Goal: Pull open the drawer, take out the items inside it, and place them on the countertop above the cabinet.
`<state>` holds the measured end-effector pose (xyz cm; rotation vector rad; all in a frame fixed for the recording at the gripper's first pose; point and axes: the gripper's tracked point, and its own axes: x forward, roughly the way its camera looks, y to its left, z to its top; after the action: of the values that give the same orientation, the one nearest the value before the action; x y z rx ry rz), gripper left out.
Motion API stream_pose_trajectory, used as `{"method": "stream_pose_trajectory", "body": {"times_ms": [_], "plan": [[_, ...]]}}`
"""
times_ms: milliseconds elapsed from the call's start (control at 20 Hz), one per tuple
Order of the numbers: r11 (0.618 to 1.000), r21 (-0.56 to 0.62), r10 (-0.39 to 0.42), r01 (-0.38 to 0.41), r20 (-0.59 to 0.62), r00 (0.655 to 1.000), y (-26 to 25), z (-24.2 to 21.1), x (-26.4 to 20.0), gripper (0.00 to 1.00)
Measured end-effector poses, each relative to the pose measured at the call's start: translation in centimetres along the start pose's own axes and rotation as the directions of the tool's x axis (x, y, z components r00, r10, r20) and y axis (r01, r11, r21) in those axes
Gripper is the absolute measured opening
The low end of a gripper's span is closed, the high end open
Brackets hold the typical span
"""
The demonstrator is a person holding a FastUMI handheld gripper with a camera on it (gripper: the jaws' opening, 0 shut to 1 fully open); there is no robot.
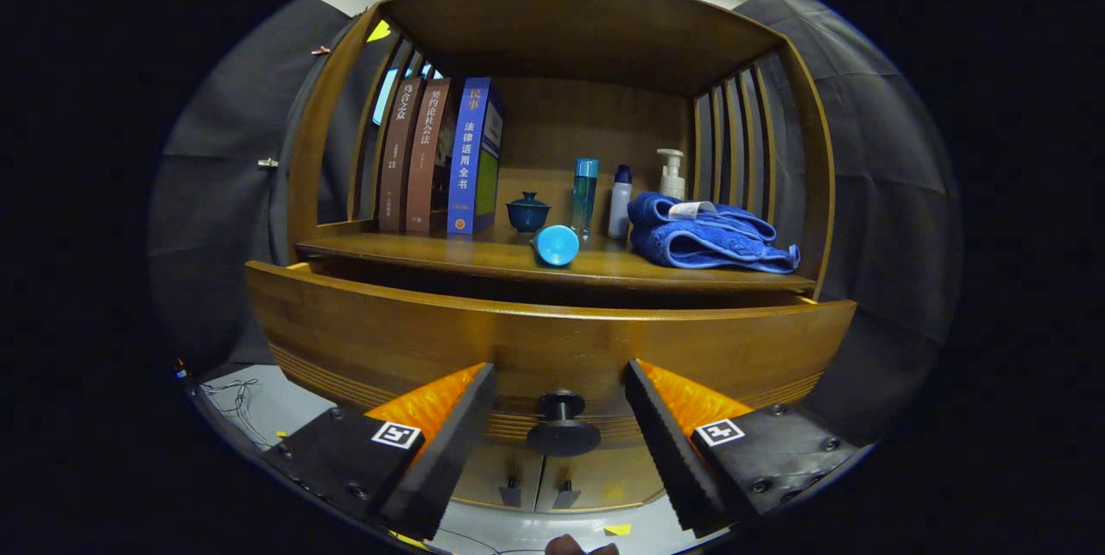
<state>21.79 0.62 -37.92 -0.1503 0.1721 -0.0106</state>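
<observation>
1. Drawer [552,339] is seen pulled part way out from under the counter [483,255]; its wooden front stands forward of the counter's edge, with a dark gap between the two.
2. What lies inside the drawer cannot be told, since its front hides the inside.
3. A dark round knob [562,425] is set low on the drawer front, at its middle.
4. The gripper [559,382] is held before the drawer front with its fingers spread wide; the knob sits between them and is touched by neither.
5. Above the drawer, on the counter, a light blue cup [556,244] is laid on its side near the front edge.
6. Behind the cup a small dark blue lidded teacup [527,212] is stood, and beside it a tall blue bottle [584,195] and a white bottle [620,201].
7. Well left of the cup, three books [436,158] are stood upright against the cabinet's slatted side.
8. Right of the cup a folded blue towel [704,236] is laid, with a pump bottle [672,173] behind it.
9. Below the drawer, two small door handles [537,495] are seen side by side.
</observation>
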Motion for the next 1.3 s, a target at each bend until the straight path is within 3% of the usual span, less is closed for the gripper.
{"method": "stream_pose_trajectory", "body": {"times_ms": [300, 700, 900, 1300], "plan": [[1.000, 0.002, -0.006, 0.006, -0.009, 1.000, 0.3, 0.3, 3.7, 1.00], [1.000, -0.007, 0.005, -0.004, 0.024, 1.000, 1.0, 1.4, 3.4, 0.99], [0.999, -0.031, 0.031, -0.029, 0.083, 0.996, 1.4, 5.7, 2.2, 0.99], [0.997, 0.060, 0.044, -0.054, 0.144, 0.989, 0.1, 15.3, -2.0, 0.99]]}}
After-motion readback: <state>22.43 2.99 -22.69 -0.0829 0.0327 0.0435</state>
